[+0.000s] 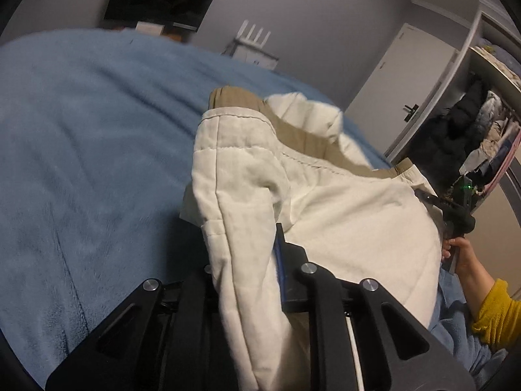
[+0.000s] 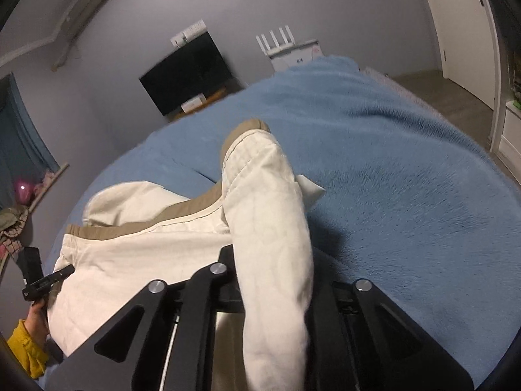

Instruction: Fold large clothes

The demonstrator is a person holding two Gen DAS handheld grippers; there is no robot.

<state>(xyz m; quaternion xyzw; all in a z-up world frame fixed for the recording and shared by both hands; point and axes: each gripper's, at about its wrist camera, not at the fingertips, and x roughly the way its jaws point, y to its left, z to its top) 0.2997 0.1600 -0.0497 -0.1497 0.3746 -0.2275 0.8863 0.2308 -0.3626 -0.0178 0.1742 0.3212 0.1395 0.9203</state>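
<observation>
Both grippers pinch the cream garment [image 1: 342,215]: left gripper [image 1: 247,280] on one edge, right gripper [image 2: 273,270] on the other; cloth spans btwn them above the bed [image 2: 407,179].

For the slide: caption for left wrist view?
Left gripper shut on cream garment, lifted over blue blanket.

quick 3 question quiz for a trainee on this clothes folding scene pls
1. True or false: the left tool is shut on the cream garment.
2. What is under the garment: A blue blanket, B wooden table, C tiled floor?
3. What colour is the garment's lining?

Key: 1 true; 2 A; 3 tan. The right tool grips the garment too.
</observation>
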